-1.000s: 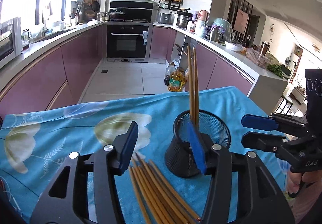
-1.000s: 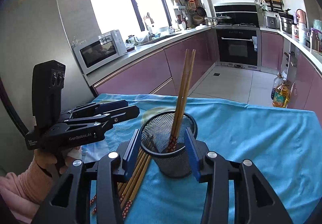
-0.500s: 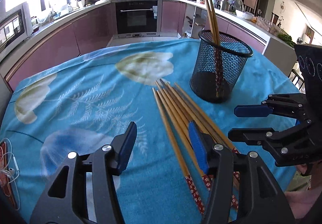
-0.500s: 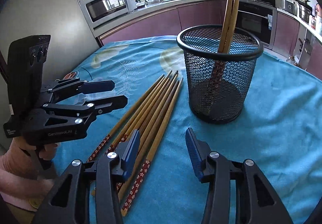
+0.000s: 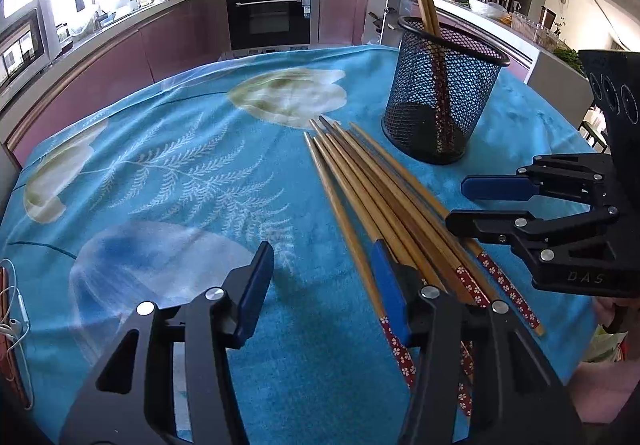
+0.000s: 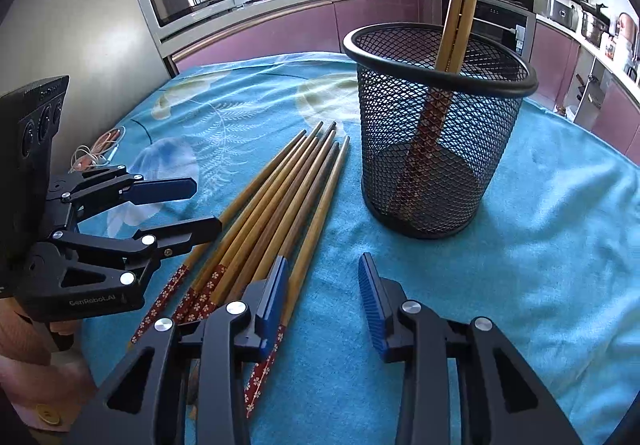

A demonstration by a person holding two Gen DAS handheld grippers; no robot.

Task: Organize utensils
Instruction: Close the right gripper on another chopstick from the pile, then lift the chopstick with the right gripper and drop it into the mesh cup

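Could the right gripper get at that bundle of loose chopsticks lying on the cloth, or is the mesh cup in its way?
Probably yes. The right gripper hangs just over the chopsticks' patterned ends, its closing fingers empty. The mesh cup stands off to the side, blocking nothing.

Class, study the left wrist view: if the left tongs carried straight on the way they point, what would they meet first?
Probably the blue tablecloth, left of the loose chopsticks. The closing left tongs hold nothing, though the right-hand finger overlaps the bundle's edge and might clip it; depth is unclear.
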